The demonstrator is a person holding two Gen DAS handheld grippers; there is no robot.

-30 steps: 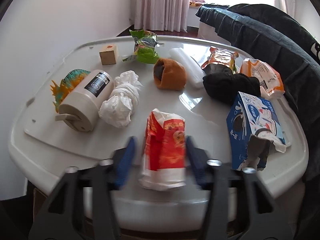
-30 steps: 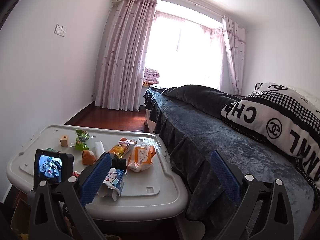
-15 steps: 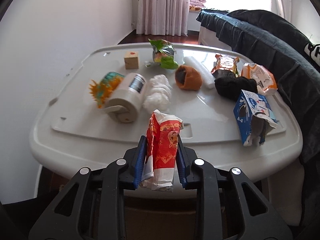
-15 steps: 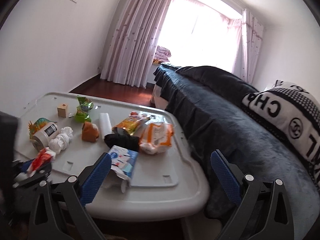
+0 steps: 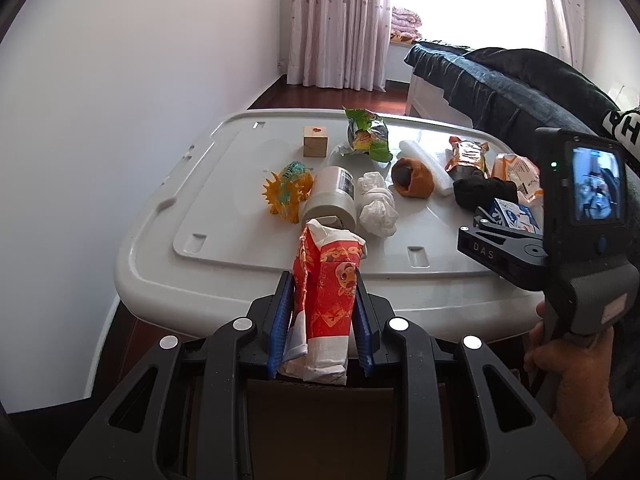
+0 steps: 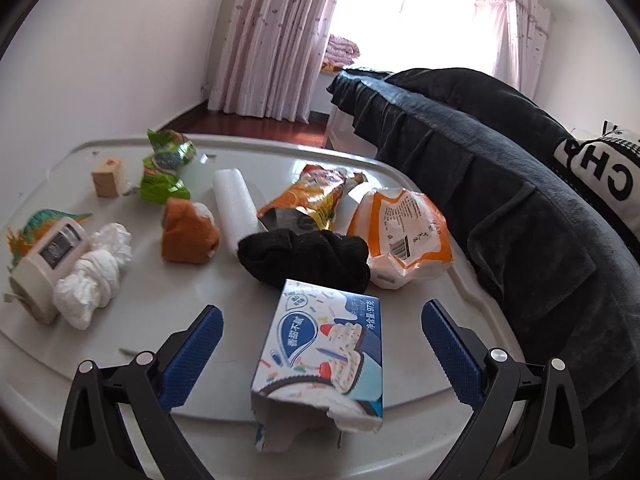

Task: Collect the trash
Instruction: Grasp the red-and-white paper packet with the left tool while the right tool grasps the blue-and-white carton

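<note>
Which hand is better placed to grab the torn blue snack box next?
Right. The right gripper is open with the blue box between its fingers, while the left gripper is shut on the red wrapper.

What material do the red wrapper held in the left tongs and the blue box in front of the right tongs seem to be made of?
The crumpled red-and-white printed wrapper, clamped in the left tongs, looks like thin matte paper: soft creases, torn white edge. The blue-and-white printed box, lying between the open right tongs, looks like thin glossy cardboard: flat panels, ragged torn end.
</note>
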